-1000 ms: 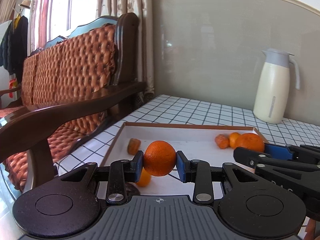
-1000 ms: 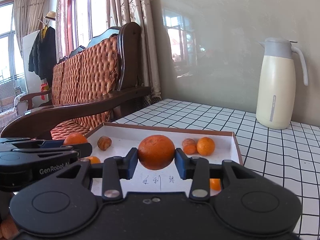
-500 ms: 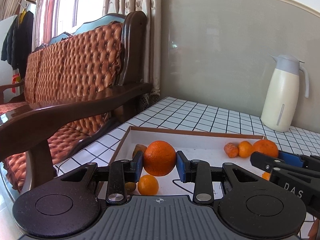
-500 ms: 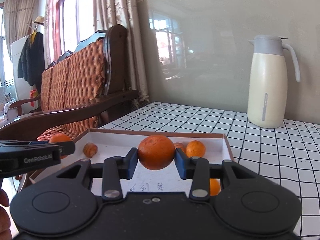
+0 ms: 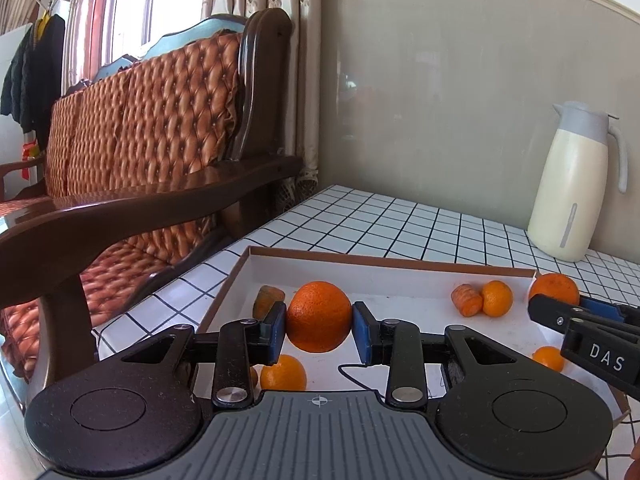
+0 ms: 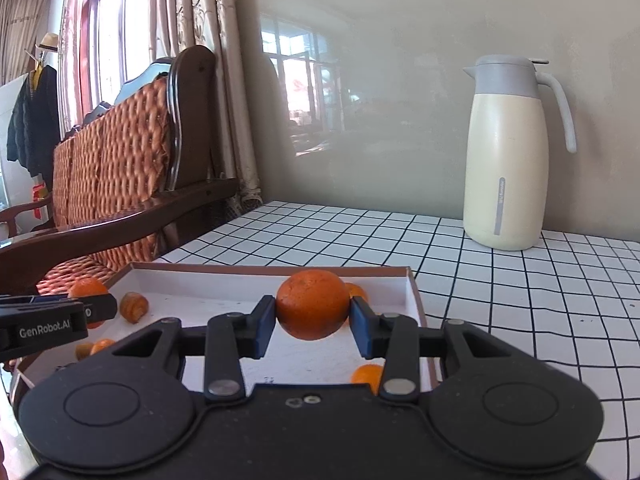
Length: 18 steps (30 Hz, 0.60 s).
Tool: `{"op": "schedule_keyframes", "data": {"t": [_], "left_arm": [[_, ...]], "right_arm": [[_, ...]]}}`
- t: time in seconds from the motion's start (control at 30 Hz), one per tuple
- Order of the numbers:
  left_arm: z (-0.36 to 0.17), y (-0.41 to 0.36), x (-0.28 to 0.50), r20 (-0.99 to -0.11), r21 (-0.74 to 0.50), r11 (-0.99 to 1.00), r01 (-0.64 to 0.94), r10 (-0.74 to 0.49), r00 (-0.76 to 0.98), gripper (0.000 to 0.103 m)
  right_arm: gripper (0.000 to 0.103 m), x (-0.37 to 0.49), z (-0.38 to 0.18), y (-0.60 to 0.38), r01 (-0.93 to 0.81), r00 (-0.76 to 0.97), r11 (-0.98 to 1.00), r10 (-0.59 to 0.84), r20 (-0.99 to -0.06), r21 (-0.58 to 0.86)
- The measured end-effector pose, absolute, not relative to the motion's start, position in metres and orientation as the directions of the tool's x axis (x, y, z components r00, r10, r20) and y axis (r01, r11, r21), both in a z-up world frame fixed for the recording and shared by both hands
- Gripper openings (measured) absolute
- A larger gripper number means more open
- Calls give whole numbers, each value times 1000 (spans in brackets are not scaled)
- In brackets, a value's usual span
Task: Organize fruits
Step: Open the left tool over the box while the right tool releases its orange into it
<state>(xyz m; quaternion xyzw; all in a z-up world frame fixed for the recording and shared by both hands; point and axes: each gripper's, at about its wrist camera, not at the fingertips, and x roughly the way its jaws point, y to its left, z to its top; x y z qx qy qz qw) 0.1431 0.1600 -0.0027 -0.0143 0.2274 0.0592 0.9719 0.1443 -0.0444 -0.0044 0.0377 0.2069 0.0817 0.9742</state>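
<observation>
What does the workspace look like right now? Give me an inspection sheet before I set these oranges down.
Surface: white tiled table with dark grid lines.
Job's things: shallow white tray with a brown rim, holding small oranges and darker pieces; two small ones sit side by side near its far right corner.
Clutter: cream jug with grey lid, upright at the wall, apart from the tray.
Grippers: left gripper shut on an orange; right gripper shut on another orange; both over the tray.
Cables: nothing seen.
Surroundings: wooden bench with quilted orange cushions, curtains and a window behind it.
</observation>
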Motion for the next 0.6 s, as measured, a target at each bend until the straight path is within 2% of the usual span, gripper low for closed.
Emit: {"op": "schedule_keyframes", "data": {"t": [0.43,0.6], "left_arm": [[-10,156,164,-469,-4,990,-138,120,875,35],[-10,151,172,-473,-3,990,-138,121,873,35]], "right_arm": [[32,164,-7,-50,-106,891,988,145,-431,113],[32,176,-9,-51,-104,870,988,145,-471,113]]}}
